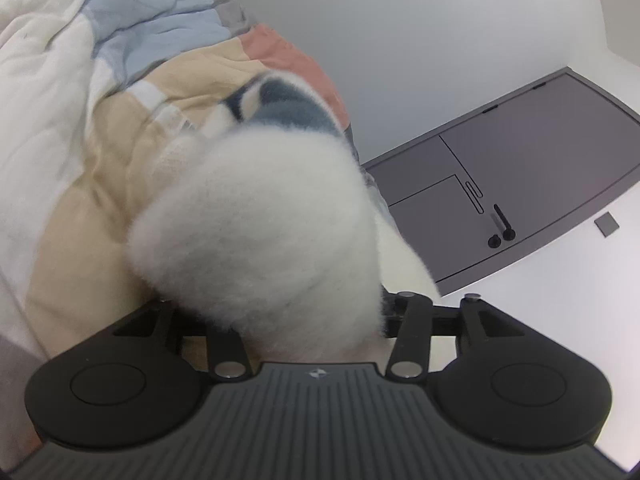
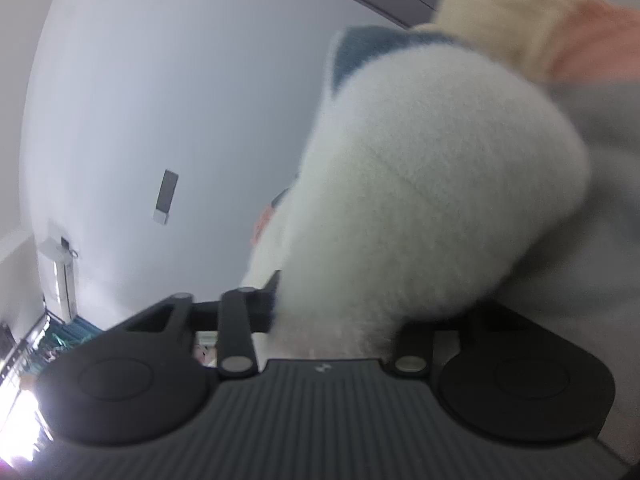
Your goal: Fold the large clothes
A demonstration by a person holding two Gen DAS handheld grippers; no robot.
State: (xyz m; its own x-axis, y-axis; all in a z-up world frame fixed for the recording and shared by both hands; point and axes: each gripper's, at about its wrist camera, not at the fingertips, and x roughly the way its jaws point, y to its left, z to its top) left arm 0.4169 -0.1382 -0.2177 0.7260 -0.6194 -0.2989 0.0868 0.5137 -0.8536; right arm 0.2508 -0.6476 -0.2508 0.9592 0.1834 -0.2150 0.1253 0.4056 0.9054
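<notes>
A fluffy white garment (image 1: 256,220) with dark blue patches is bunched right in front of my left gripper (image 1: 316,316). It spills over the jaws and hides both fingers, so only the black linkage shows. In the right wrist view the same kind of white fleece (image 2: 432,184), blue at its top edge, is heaped over my right gripper (image 2: 328,324). The fingers are covered there too. Cloth lies between the jaws of each gripper, but I cannot see whether the pads press on it.
A patchwork quilt (image 1: 100,120) in beige, light blue, pink and white lies to the left. A grey door (image 1: 540,168) stands in the white wall on the right. The right wrist view shows grey bedding (image 2: 592,240), a small wall panel (image 2: 166,196) and an air conditioner (image 2: 60,272).
</notes>
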